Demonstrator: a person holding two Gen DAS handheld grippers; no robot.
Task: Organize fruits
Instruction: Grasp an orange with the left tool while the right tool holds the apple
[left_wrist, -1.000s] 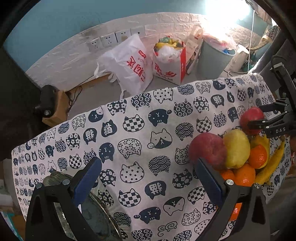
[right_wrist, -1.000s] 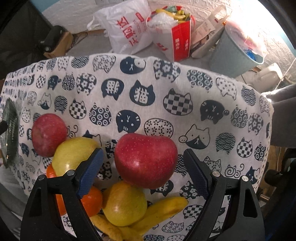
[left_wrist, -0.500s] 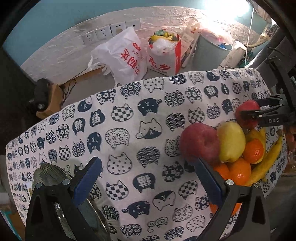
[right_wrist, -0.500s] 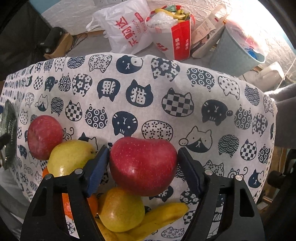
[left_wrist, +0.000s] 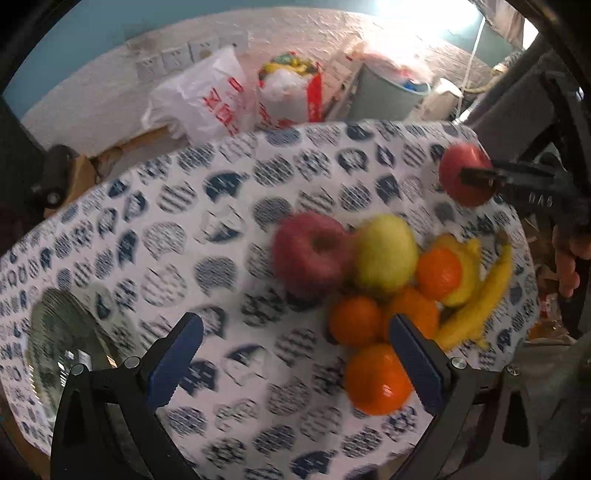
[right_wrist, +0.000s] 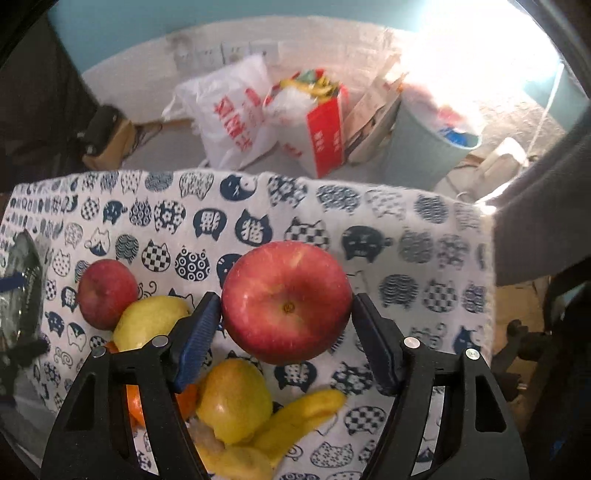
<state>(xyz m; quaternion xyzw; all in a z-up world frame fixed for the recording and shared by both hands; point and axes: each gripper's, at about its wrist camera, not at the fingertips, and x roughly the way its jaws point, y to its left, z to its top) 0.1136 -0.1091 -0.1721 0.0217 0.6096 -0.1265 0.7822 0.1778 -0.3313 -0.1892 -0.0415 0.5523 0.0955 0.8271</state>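
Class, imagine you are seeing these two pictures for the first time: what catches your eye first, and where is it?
A big red apple clamped in the right gripper, raised above the cat-print cloth. Below lies a bright heap of fruit, with the open left gripper near it.

apple (right_wrist: 286, 301): glossy skin | tablecloth (right_wrist: 369, 229): matt printed cloth | plate (left_wrist: 66, 339): shiny glass
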